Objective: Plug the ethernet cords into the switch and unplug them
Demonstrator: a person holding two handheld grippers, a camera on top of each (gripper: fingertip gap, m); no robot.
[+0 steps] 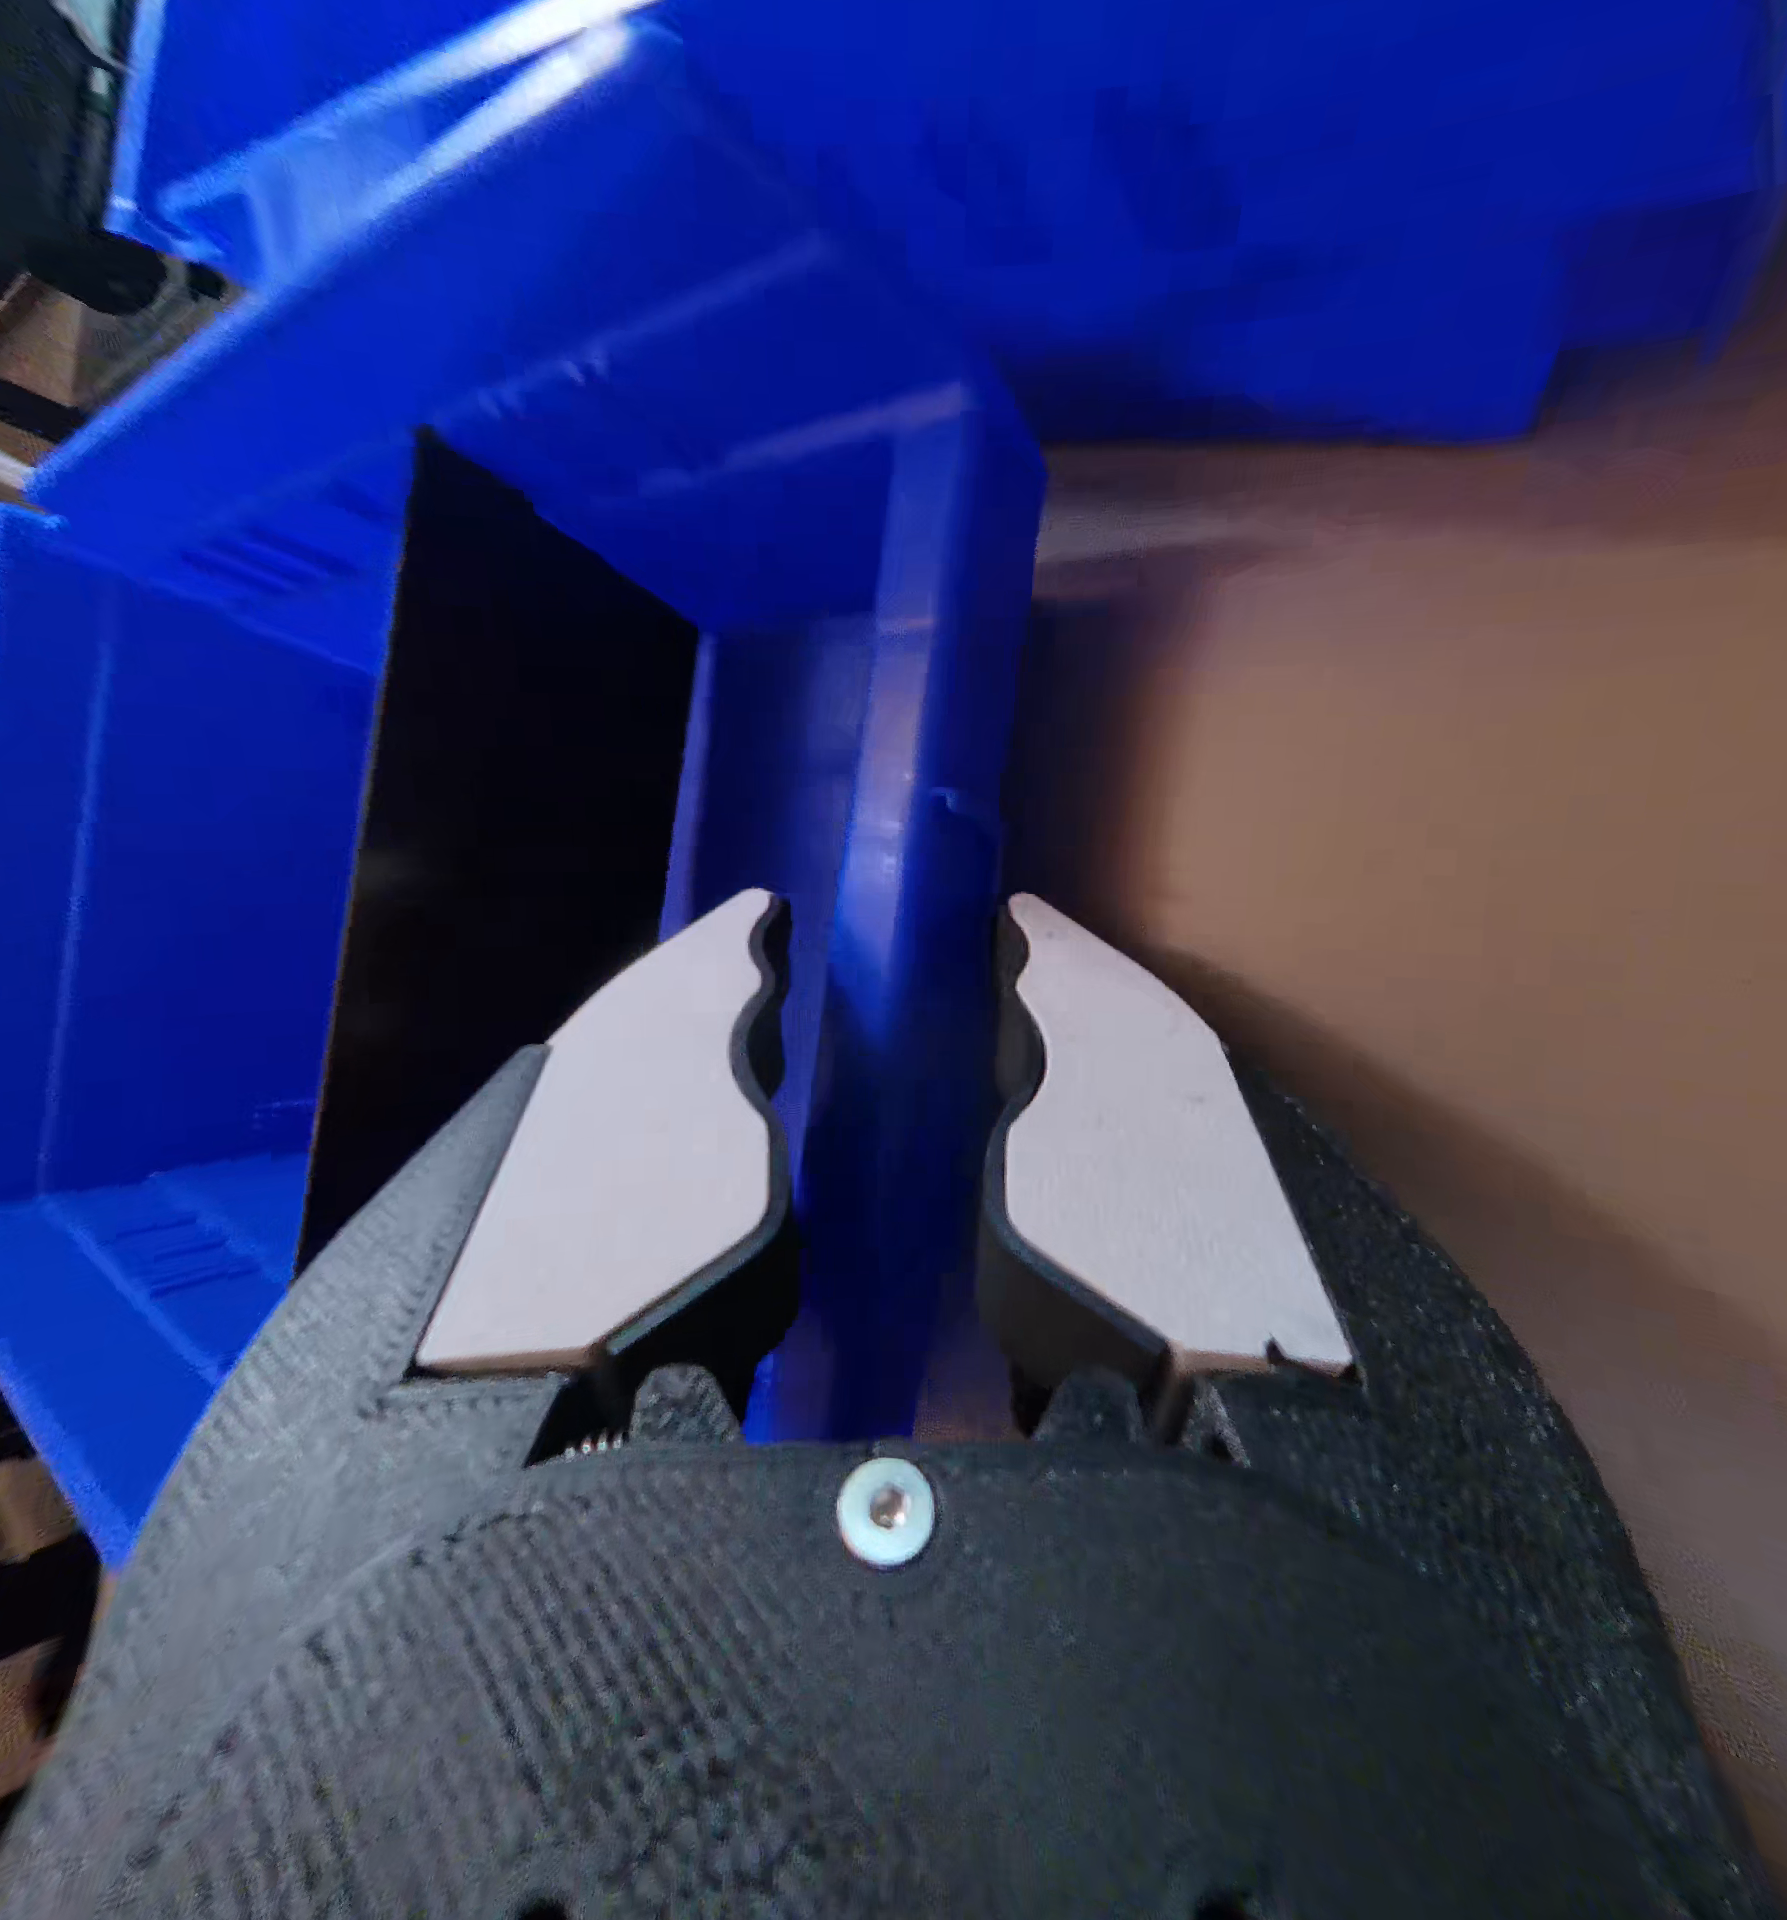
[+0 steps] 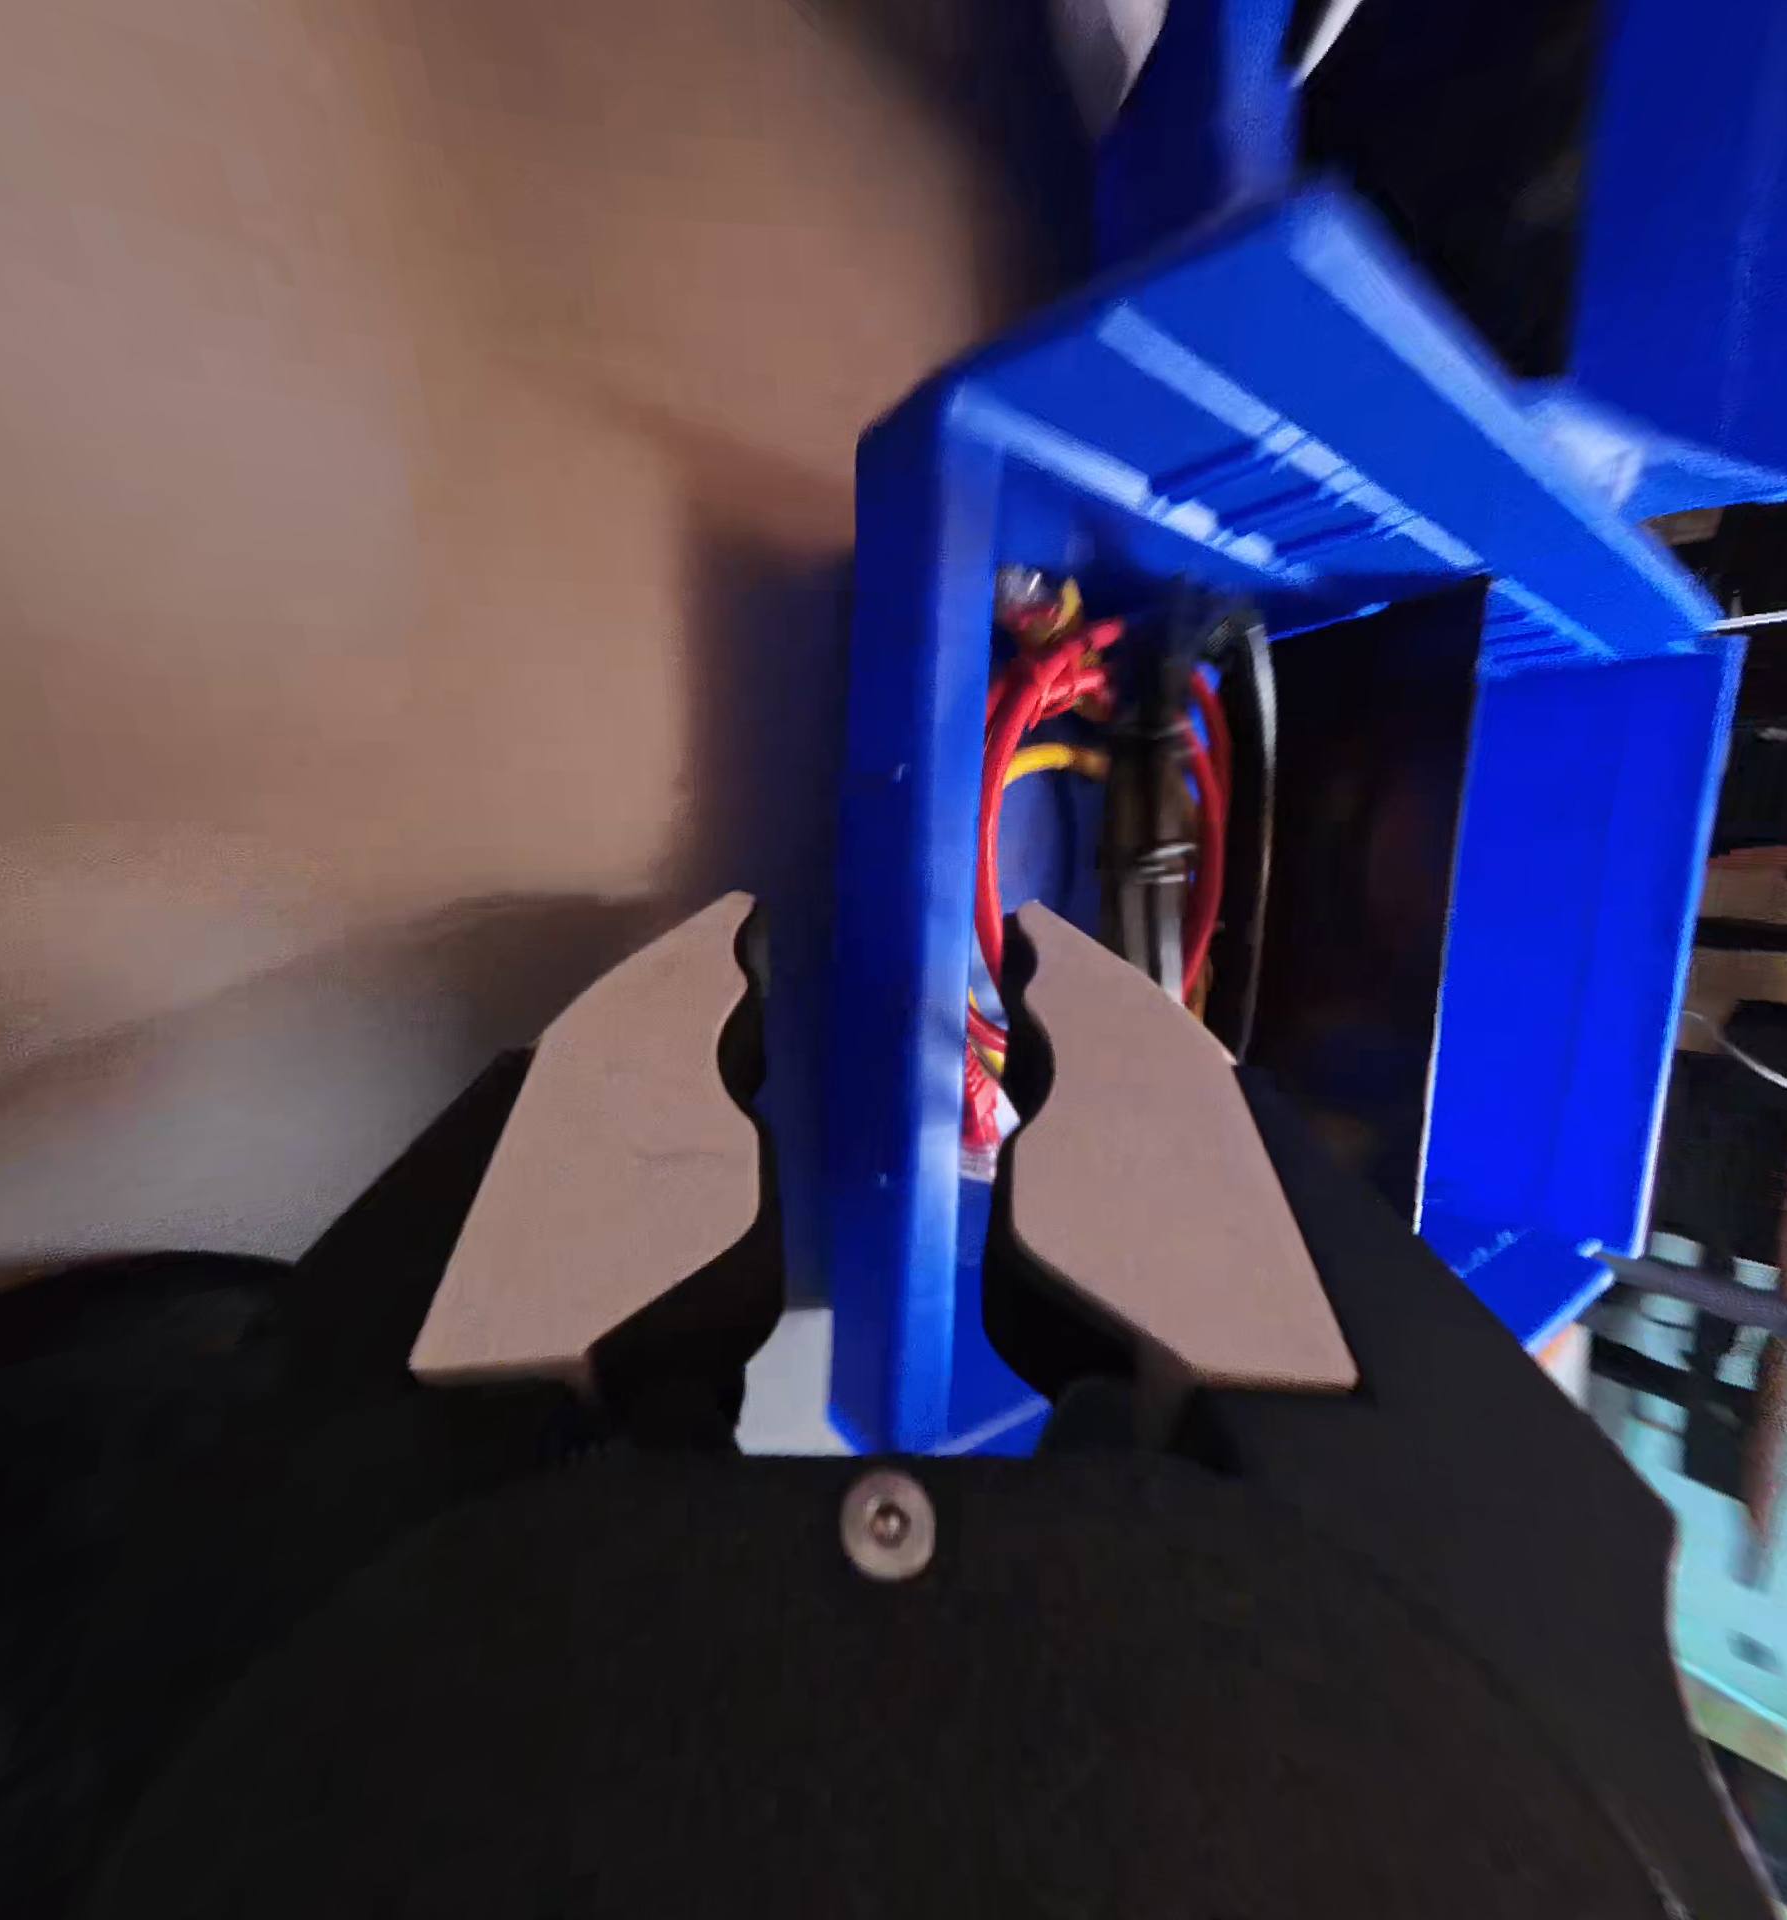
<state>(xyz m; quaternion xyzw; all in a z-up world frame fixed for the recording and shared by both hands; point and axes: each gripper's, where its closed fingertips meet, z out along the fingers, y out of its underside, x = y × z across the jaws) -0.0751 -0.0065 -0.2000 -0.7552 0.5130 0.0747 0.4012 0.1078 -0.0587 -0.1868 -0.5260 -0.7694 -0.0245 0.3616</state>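
Left wrist view: tongs [image 1: 891,914] astride blue bin rim [image 1: 920,727].

The blue bin's [image 2: 910,831] rim wall fills both claw gaps; red cords [image 2: 993,831] crowd inside it; the bench [image 1: 1440,935] outside lies open.

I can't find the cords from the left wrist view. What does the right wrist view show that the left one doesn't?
Only the right view: red cords, a yellow cord and black cables inside the blue bin. Only the left view: a black panel in the bin and a second blue bin behind. Both: a tool, left and right, closed on a bin wall, with blur.
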